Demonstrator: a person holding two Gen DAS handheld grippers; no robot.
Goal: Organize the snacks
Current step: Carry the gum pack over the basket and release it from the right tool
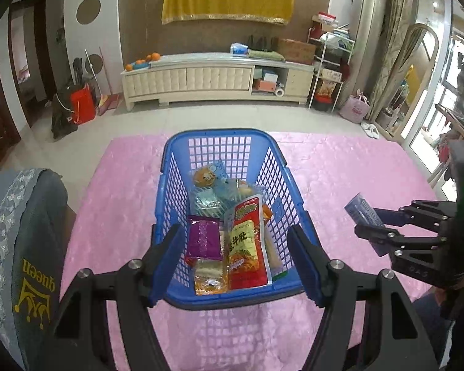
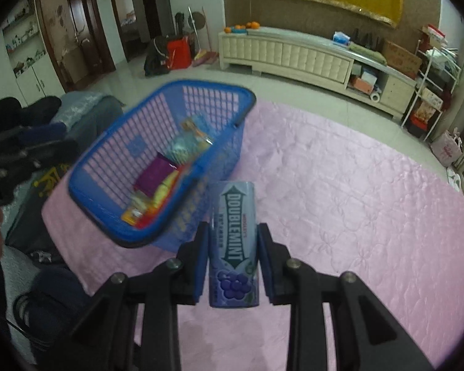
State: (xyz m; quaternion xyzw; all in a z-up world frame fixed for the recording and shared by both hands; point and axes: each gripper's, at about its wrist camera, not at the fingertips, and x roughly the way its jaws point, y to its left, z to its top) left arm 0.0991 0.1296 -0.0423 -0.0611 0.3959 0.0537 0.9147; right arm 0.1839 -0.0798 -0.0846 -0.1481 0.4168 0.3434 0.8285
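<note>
The blue basket [image 1: 229,142] sits on the pink cover [image 1: 340,179]. Inside it lie a red snack bag [image 1: 247,244], a purple packet [image 1: 203,237] and other snacks. The left gripper [image 1: 235,266] is spread wide with nothing in it, its fingers on either side of the basket's near end. The right gripper [image 2: 233,266] pinches a purple gum can [image 2: 234,241], off to the right of the basket and not touching it.
</note>
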